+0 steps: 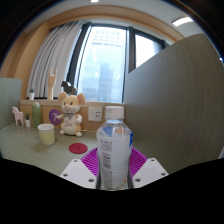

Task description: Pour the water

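A clear plastic water bottle (114, 148) with a white cap and a blue-and-white label stands upright between my fingers. My gripper (113, 168) is shut on the bottle, its purple pads (91, 160) pressing on both sides of the bottle's lower body. A pale yellow cup (46, 134) stands on the table ahead and to the left of the bottle, well apart from it. A red round coaster (78, 148) lies on the table between the cup and the bottle.
A plush toy (70, 113) sits behind the cup near the window sill. Small items (18, 116) line the left wall. A tall grey partition (175, 100) rises close on the right. A window with curtains (105, 62) fills the back.
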